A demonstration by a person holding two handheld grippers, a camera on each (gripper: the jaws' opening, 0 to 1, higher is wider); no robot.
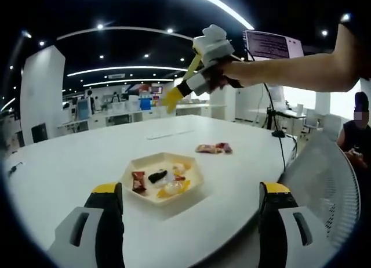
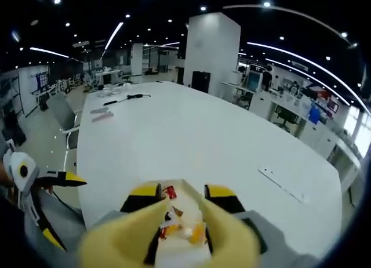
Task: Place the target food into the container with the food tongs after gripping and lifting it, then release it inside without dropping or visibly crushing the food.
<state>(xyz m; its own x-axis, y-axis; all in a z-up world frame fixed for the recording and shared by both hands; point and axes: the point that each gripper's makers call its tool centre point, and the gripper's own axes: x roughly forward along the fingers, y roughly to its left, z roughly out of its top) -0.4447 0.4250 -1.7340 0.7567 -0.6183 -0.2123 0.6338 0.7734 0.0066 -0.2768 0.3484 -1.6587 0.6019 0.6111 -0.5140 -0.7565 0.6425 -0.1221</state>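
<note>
Left gripper view: left tool [image 1: 191,207] spread wide, snack tray [image 1: 163,178] just ahead between jaws.

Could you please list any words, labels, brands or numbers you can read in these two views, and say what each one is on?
No text can be read.
Monitor: lines of text, too blurred to read.
Snack wrappers in the hexagonal tray: print too small to read.
Two wrapped snacks on the table: too small.
Blue wall posters: too blurred.
</note>
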